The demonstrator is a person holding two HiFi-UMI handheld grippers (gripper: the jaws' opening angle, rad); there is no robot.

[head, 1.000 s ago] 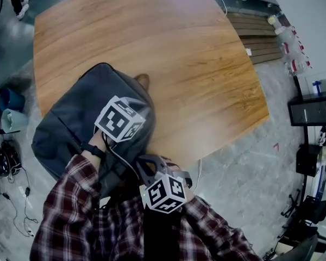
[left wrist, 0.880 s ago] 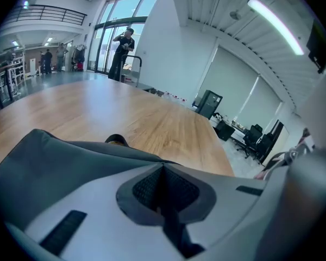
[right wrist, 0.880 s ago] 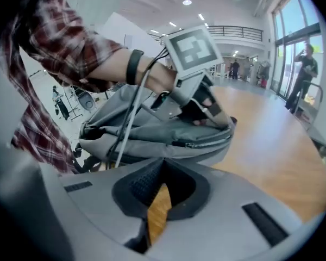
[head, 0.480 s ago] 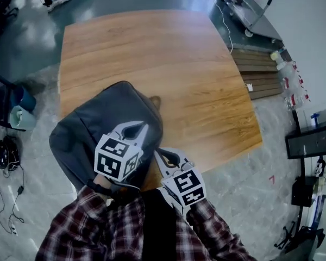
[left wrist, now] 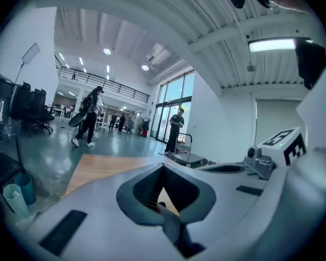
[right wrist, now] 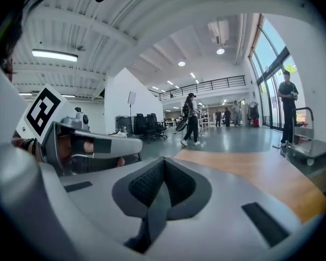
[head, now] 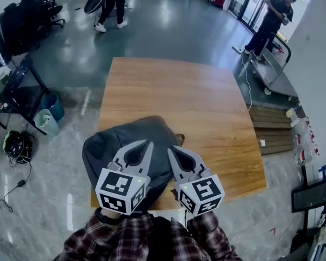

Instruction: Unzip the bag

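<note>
A dark grey bag [head: 122, 140] lies flat on the near left part of the wooden table [head: 206, 113], overhanging its front edge. My left gripper [head: 148, 143] and right gripper [head: 170, 148] are held side by side above the bag's near end, pointing forward. Both are shut with nothing between the jaws. In the left gripper view the left gripper [left wrist: 163, 166] looks out level over the table [left wrist: 98, 167], and the bag is hidden. The right gripper [right wrist: 163, 159] likewise sees only the table [right wrist: 271, 173] and the left gripper's marker cube [right wrist: 43, 110].
Several people stand or walk on the floor beyond the table [head: 111, 4]. A cart [head: 274, 64] and wooden slats [head: 274, 129] are to the right. Office chairs [head: 35, 12], a bin [head: 46, 121] and a helmet [head: 16, 145] are on the left.
Both grippers have lifted off the bag and swung up to point forward side by side. The head view has tilted up, now showing the far floor and people.
</note>
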